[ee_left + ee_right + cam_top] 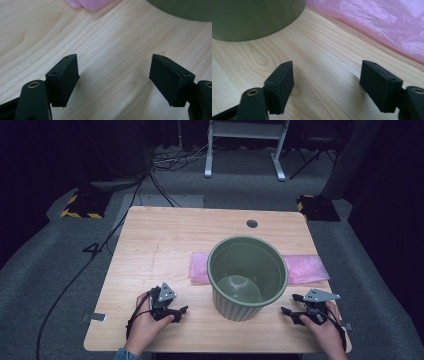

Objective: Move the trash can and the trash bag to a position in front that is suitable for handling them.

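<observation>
A green ribbed bin (247,276) stands upright and empty near the table's front middle. Behind it lies a flat pink plastic bag (305,268), sticking out on both sides. My left gripper (179,312) rests low on the table to the bin's left, jaws wide apart with nothing between them. In the left gripper view the gripper (115,75) faces bare wood, with the bin's base (185,10) and a bag corner (92,3) ahead. My right gripper (291,304) sits to the bin's right, open and empty. The right gripper view has that gripper (327,77), the bin (254,17) and the bag (382,22).
The wooden table (165,235) has a round cable hole (252,223) at the back. Grey carpet surrounds it, with a white desk frame (245,145) and black cables (100,245) beyond. A metal tab (95,317) juts from the table's front left edge.
</observation>
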Motion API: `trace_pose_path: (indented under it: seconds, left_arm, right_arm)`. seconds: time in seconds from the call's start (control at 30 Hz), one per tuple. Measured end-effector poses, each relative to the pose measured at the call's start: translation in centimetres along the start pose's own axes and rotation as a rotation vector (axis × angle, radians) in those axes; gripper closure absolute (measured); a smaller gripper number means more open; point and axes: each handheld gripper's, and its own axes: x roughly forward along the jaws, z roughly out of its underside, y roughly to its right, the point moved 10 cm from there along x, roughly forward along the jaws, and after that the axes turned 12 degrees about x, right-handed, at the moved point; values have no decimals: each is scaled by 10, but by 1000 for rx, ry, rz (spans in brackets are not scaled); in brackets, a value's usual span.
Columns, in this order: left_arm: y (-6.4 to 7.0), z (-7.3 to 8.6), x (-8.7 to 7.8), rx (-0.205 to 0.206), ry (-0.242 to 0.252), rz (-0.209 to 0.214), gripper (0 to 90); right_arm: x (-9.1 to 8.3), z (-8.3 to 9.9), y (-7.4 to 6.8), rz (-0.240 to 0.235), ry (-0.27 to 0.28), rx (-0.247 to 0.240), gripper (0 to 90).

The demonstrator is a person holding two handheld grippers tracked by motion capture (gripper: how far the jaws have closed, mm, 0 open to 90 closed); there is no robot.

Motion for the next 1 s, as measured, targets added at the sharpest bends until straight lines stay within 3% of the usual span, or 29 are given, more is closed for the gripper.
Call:
trace_pose_path:
  seconds: [0.23,0.3,0.43,0.47,0.57,0.7,0.8,0.93,0.97,1.0]
  left_arm:
    - [4,-26,-9,28,38,14,249]
    - [6,-40,-10,44,58,29,260]
    - [4,-55,-7,42,87,31,268]
    - [4,-61,-6,38,102,30,278]
    - [1,-82,2,21,149,41,292]
    - [-4,-91,12,17,158,23,301]
    - [-10,-95,18,-20,176,-2,284]
    - [-7,-99,23,-36,209,22,344]
    - [-4,-101,25,-28,217,37,419]
    - [-2,-102,26,-25,221,33,441]
  right_arm:
    - [-10,-17,-7,-11,46,4,255]
    - [-11,-25,-7,11,59,-4,326]
    - [-11,-38,-13,-15,82,32,340]
    - [-12,-46,-17,-18,77,5,345]
    - [-12,-60,-18,-6,88,-6,343]
    - [-7,-75,-17,7,105,1,366]
    - [-2,-81,-14,29,115,5,402]
    - [4,-83,-12,52,115,24,435]
    - [7,-84,-16,29,124,38,467]
    - [8,-85,-19,15,128,41,467]
